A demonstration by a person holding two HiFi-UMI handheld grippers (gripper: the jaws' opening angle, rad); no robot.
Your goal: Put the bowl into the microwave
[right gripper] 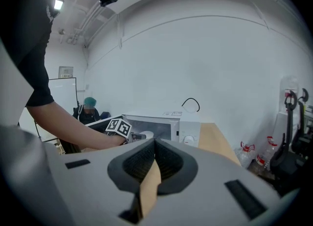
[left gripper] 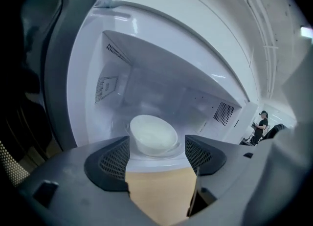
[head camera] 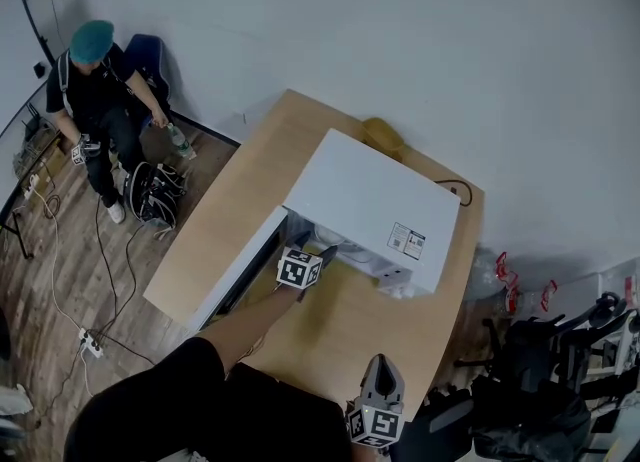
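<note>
Plain white wall [head camera: 420, 30], wood-plank floor [head camera: 70, 270], pale wooden bench [head camera: 225, 215], whiteboard [head camera: 15, 40] at left, blue chair [head camera: 150, 50] by the wall

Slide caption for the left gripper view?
White bowl rests inside the open microwave, beyond the left gripper, jaws apart and empty.

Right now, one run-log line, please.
bowl: inside microwave | door: open | left claw: open, empty | right claw: shut, empty

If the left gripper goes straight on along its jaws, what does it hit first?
Most likely the round white bowl sitting inside the open white microwave: the left gripper has its jaws apart, empty, framing it. Depth is hard to judge.
</note>
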